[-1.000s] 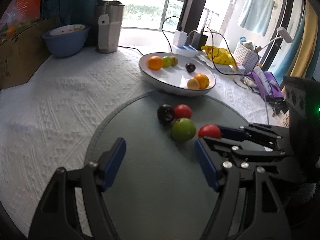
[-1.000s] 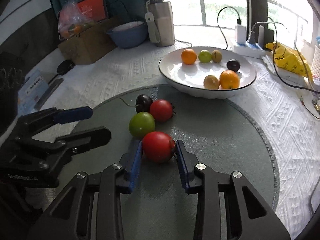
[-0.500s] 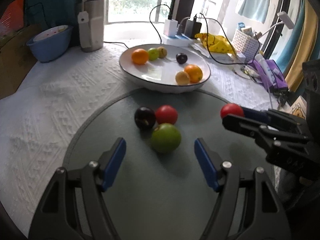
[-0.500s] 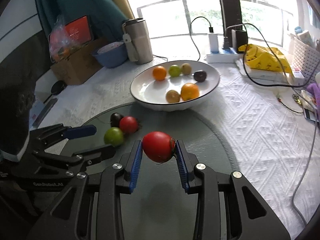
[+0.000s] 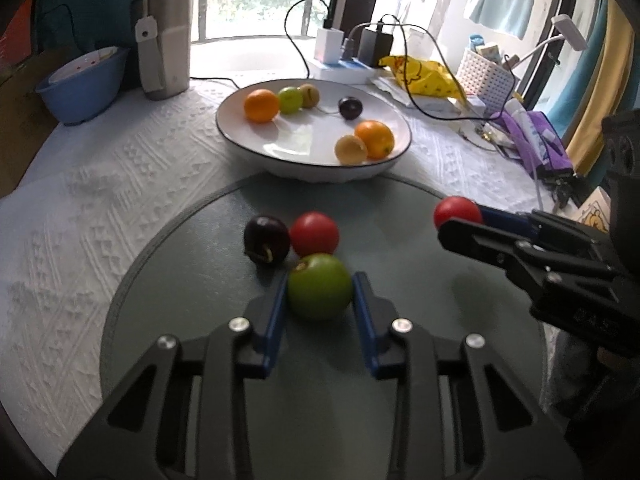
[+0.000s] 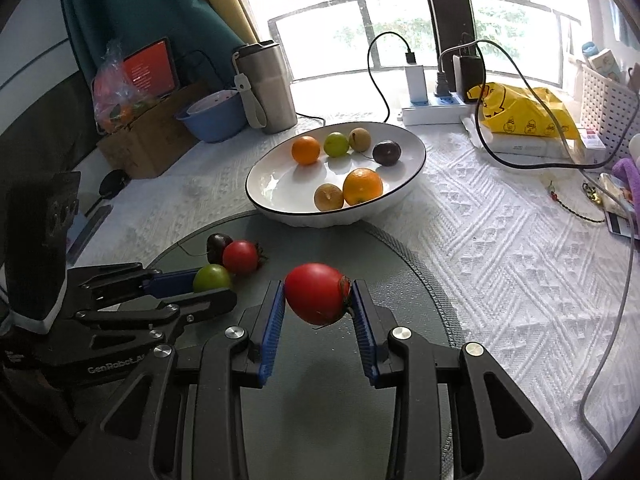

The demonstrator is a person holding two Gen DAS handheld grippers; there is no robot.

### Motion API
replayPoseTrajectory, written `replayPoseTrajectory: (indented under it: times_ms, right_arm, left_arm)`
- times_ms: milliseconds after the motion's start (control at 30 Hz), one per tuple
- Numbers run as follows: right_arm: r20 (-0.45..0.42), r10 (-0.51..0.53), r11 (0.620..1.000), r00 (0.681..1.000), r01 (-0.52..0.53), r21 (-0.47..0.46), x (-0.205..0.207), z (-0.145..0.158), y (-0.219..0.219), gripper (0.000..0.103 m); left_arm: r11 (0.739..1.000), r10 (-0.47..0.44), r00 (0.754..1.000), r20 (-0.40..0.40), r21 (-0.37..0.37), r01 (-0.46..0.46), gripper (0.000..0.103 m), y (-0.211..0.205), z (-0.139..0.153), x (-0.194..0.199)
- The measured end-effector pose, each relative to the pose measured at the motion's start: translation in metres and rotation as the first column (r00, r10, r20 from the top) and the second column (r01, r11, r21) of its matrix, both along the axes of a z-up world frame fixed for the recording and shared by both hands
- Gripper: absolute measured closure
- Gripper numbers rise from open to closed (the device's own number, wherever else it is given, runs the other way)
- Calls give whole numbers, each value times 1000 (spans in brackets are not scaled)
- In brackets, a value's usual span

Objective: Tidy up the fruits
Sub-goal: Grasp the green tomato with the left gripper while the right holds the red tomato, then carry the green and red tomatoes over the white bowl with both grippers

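The left tool (image 5: pixel 320 304) sits low over the round grey mat (image 5: pixel 400 380), its two blue-padded fingers (image 5: pixel 276 312) pressed against either side of a green tomato (image 5: pixel 320 286) that rests on the mat. Touching that fruit on its far side are a red tomato (image 5: pixel 314 234) and, just beside it, a dark plum (image 5: pixel 267 240) with its stem showing.

The right tool (image 6: pixel 318 306) is clamped on a second, larger red tomato (image 6: pixel 316 298), held clear above the mat with its stem end against the right-hand finger. In the left wrist view this same tool enters from the right edge, the held tomato (image 5: pixel 457 211) showing at its tip, well apart from the cluster of three.

Beyond the mat, on the white textured cloth (image 6: pixel 500 240) that covers the surface, stands a white bowl with a dark rim (image 6: pixel 272 208). It holds six fruits: an orange (image 6: pixel 306 150), a green fruit (image 6: pixel 336 144) and a tan fruit (image 6: pixel 359 139) in a row at the back, a dark plum (image 6: pixel 387 153) to their right, and a larger orange (image 6: pixel 363 187) touching another tan fruit (image 6: pixel 329 197) near the front.

Further back are a steel tumbler (image 6: pixel 266 84), a blue bowl (image 6: pixel 212 116), a cardboard box (image 6: pixel 148 144), a power strip with chargers (image 6: pixel 436 110), a yellow bag (image 6: pixel 524 114) and a white basket (image 6: pixel 604 108).
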State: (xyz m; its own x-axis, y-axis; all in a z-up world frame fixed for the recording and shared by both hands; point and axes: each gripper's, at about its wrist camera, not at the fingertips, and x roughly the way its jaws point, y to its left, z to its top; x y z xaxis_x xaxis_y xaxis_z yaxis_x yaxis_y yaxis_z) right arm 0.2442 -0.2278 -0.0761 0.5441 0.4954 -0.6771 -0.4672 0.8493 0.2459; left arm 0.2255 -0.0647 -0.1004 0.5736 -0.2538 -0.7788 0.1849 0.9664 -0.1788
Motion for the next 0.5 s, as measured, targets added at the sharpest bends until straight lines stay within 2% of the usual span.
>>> replayPoseTrajectory:
  times_ms: [300,500]
  right_arm:
    - [28,-40,999,999,40,-21,-3,14,-1,67]
    - [54,-58,998,997,60,-33,-5,27,-1,67]
  left_arm:
    - [996,-65,995,72,-53,68,70,2,25,-16]
    - [994,-89,987,136,-47,96,70,4,44,-21]
